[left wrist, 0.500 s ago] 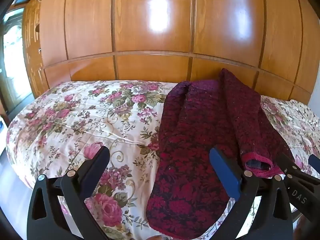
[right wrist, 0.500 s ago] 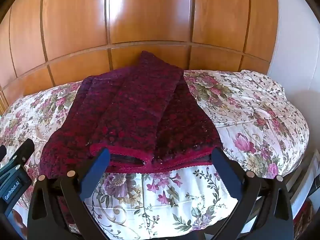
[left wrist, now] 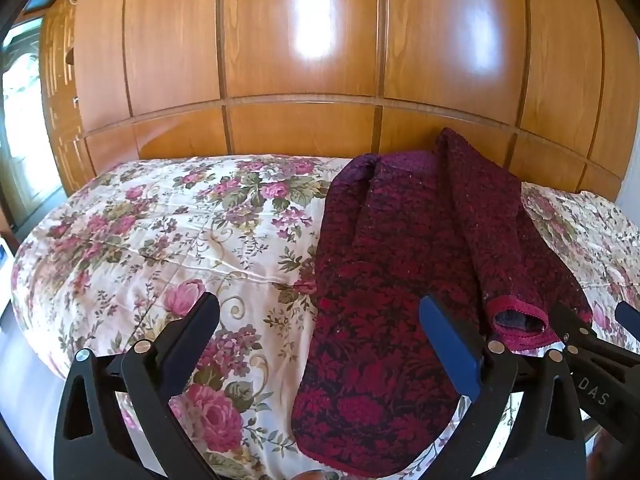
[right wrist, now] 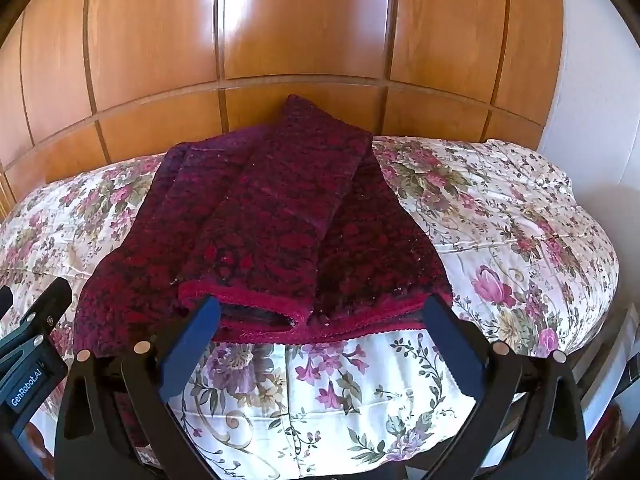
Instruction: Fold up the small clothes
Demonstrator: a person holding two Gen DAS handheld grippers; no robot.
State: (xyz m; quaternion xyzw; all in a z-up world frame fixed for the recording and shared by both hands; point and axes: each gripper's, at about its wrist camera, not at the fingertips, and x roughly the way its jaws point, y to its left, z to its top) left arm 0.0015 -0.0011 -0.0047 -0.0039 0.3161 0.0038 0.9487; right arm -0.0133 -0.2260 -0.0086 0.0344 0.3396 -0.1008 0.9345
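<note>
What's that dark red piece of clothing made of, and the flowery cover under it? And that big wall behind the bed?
The red garment looks like a thick, nubby knit, maybe wool or chenille: fuzzy surface, ribbed red trim at the cuff. The cover seems a thin printed cotton, matte and creased, with stitched seams. The wall panels look like varnished wood or wood veneer: visible grain and bright glare.

Black fingers (left wrist: 192, 344), blue pads (right wrist: 452, 348)

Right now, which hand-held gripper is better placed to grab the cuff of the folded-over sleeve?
Right. The right hand-held gripper stands open with the sleeve cuff just beyond its fingertips; the left hand-held gripper faces mostly bedspread.
</note>
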